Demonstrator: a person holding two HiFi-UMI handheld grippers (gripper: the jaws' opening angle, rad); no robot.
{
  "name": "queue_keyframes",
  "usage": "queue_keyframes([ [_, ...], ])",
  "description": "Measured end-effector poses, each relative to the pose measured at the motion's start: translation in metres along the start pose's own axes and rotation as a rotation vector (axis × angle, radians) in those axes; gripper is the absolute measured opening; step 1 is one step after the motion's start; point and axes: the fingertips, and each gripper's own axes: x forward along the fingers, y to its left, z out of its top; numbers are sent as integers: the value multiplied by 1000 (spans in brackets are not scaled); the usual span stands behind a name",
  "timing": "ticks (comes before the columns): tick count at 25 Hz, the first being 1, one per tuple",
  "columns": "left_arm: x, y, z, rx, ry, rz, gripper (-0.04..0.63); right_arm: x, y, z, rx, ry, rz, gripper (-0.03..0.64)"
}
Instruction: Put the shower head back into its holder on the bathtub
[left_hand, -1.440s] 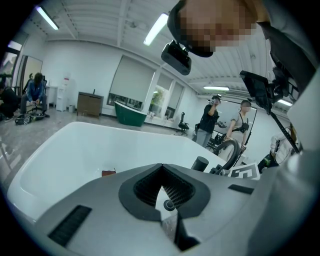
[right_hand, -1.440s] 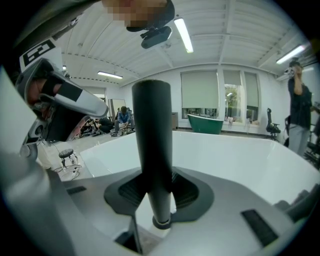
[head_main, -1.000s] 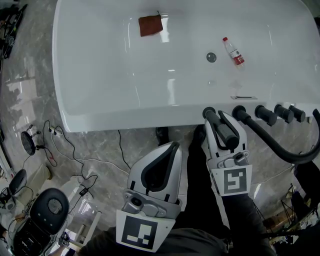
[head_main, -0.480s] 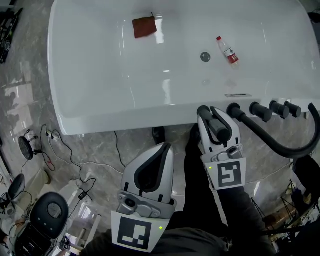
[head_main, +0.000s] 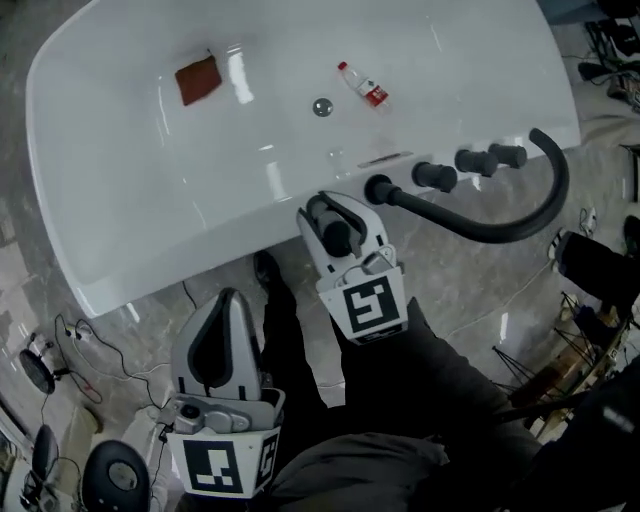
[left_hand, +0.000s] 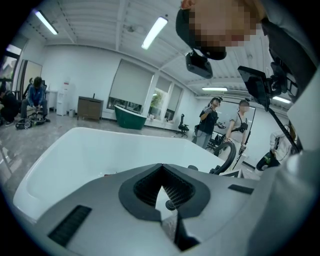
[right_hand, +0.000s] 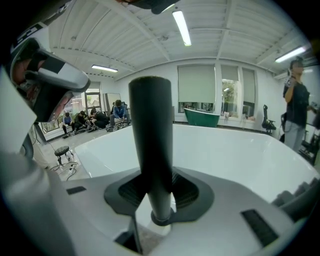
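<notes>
The black shower head handle (head_main: 335, 235) stands between the jaws of my right gripper (head_main: 333, 218), which is shut on it, at the near rim of the white bathtub (head_main: 140, 260). In the right gripper view the shower head handle (right_hand: 150, 130) rises upright from my right gripper (right_hand: 153, 197), and its lower end meets a round collar (right_hand: 161, 219) over the white rim. Its black hose (head_main: 500, 228) curves off to the right. My left gripper (head_main: 226, 305) hangs lower over the floor, shut and holding nothing. In its own view the left gripper (left_hand: 162, 176) points at the tub.
Three black tap knobs (head_main: 475, 161) line the rim to the right of the hose fitting (head_main: 379, 189). Inside the tub lie a brown cloth (head_main: 197, 80), a drain (head_main: 322, 106) and a small bottle (head_main: 365, 85). Cables (head_main: 80, 330) trail on the marble floor at left. People stand beyond the tub.
The head view has swung, so the tub now sits tilted and further left. My right gripper still holds the handle beside the hose fitting. The left gripper sits lower in view.
</notes>
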Motion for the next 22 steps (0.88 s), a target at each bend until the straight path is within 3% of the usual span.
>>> queue_keyframes([
  [4, -8, -8, 3, 14, 7, 23, 5, 4, -1, 7, 15, -63, 16, 133],
  [18, -33, -38, 17, 23, -16, -12, 5, -11, -1, 3, 7, -46, 48, 137],
  [22, -39, -42, 15, 24, -22, -3, 5, -13, 4, 3, 2, -59, 79, 208],
])
